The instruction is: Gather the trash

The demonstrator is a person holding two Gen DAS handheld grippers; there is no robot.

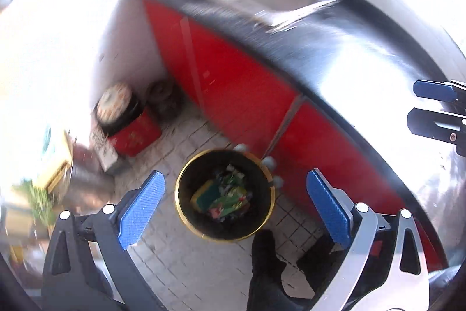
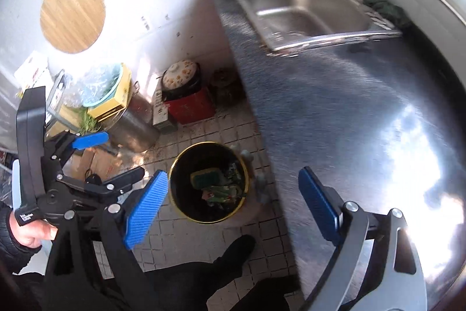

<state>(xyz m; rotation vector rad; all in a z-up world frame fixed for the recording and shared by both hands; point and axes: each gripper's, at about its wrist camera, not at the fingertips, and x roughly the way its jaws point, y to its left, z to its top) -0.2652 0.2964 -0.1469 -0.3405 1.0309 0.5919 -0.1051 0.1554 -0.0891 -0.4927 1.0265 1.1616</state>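
Both claws are spread wide with nothing between the pads. The left claw (image 1: 234, 209) hangs above the trash bin (image 1: 224, 194), and from its camera the bin sits right in the gap between the blue pads (image 1: 141, 204). The right claw (image 2: 233, 210) is higher up near the counter edge (image 2: 279, 194), with its right pad over the steel top and its left pad over the floor.

The bin is a black bucket with a yellow rim, standing on the tiled floor (image 2: 204, 136) tight against the red cabinet front (image 1: 233, 83). The trash (image 2: 217, 185) is already in there: a yellow-green sponge and some green wrappers at the bottom.

Room to move is kinda narrow. The counter overhang runs right along the bin's right side, and a few grey knobby things (image 2: 260, 185) are wedged between the rim and the cabinet. Near side, the person's dark shoe (image 2: 236, 249) is just short of the bin. Left and far side of the bin is open tile.

Further back: a red box with a flowered pot on it (image 2: 183, 95), a metal pot (image 2: 131, 124), and boxes in the corner. The sink (image 2: 305, 8) is set in the counter, well away from the bin.
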